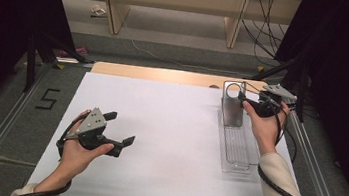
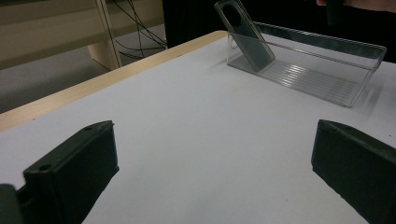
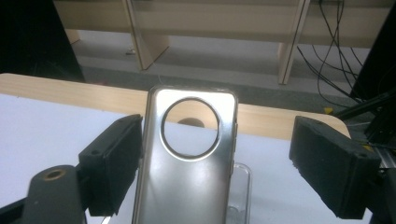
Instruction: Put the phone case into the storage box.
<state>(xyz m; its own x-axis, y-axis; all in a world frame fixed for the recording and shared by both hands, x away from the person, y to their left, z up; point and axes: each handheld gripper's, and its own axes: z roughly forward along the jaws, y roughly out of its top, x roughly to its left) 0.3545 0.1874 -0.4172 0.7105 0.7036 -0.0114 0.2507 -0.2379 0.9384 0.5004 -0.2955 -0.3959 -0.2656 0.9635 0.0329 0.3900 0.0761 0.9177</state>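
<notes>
Right gripper [image 3: 212,158] wide apart around phone case [image 3: 187,163]; left gripper [image 2: 215,172] apart, empty.

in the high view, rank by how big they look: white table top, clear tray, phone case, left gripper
1. white table top, largest by far.
2. clear tray.
3. left gripper, close to the tray in spread, so this pair is unsure.
4. phone case, leaning upright in the tray's far end, smallest.
</notes>
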